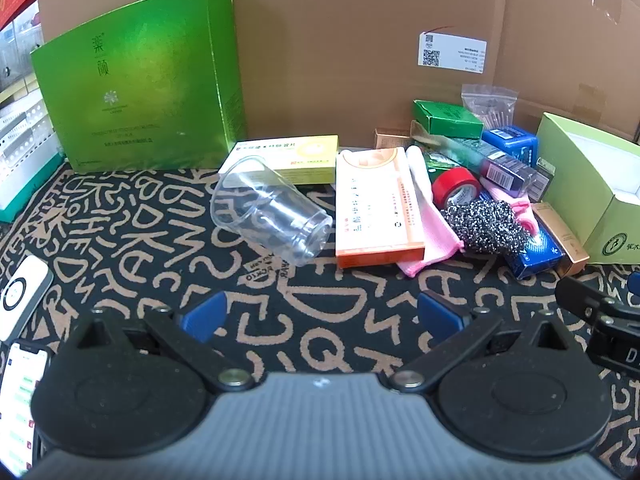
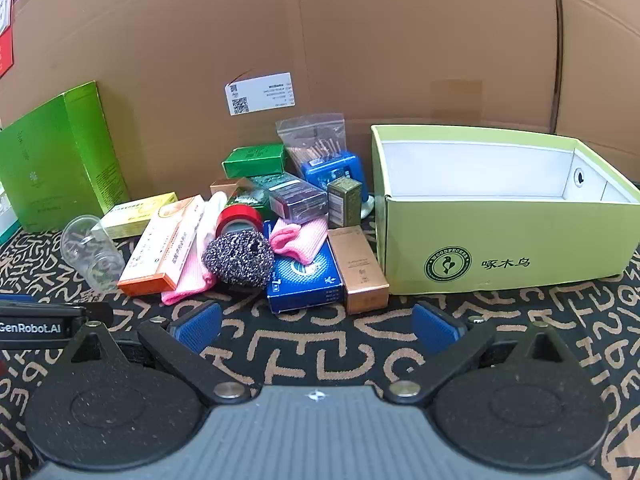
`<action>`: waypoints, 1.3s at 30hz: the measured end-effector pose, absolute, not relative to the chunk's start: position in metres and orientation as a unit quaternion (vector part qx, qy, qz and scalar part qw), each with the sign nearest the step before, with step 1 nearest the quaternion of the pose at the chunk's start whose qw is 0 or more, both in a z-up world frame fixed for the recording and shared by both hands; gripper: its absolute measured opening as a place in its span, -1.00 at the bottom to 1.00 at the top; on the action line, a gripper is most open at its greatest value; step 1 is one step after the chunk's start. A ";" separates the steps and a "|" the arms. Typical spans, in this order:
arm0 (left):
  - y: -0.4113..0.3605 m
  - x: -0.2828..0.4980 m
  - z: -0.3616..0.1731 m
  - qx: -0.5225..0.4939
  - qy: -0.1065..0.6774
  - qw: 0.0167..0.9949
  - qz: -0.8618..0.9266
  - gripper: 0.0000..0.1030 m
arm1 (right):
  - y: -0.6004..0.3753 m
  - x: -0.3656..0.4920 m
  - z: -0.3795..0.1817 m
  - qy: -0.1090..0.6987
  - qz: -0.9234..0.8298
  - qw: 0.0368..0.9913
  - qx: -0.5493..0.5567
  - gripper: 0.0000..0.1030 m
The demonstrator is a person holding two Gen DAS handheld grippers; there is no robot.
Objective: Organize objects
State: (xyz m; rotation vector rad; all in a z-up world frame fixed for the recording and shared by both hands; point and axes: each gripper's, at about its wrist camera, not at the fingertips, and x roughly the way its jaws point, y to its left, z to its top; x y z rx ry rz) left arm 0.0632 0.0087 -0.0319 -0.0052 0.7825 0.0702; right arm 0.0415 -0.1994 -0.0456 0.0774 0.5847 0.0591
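- Left gripper (image 1: 320, 314): fingers spread wide, empty, above patterned mat (image 1: 120, 248).
- Right gripper (image 2: 316, 326): likewise spread, empty.
- Clear cup (image 1: 270, 212) lay sideways beside orange box (image 1: 376, 208).

Cardboard wall (image 2: 360, 40) backs a black letter-patterned rug (image 2: 320, 352).

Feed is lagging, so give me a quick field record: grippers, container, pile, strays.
left gripper: open, empty, facing clear cup
right gripper: open, empty
container: light green box, open, nothing visible inside
pile: steel scourer, red tape roll, blue box, left of container
stray: clear cup on its side
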 end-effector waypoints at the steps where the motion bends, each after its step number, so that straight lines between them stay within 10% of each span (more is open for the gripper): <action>1: 0.009 0.064 -0.032 -0.003 0.382 0.924 0.034 1.00 | -0.199 0.042 -0.046 0.287 0.028 0.957 0.036 1.00; 39: 0.007 0.066 -0.035 0.004 0.382 0.924 0.025 1.00 | -0.194 0.051 -0.055 0.311 0.034 0.949 0.029 1.00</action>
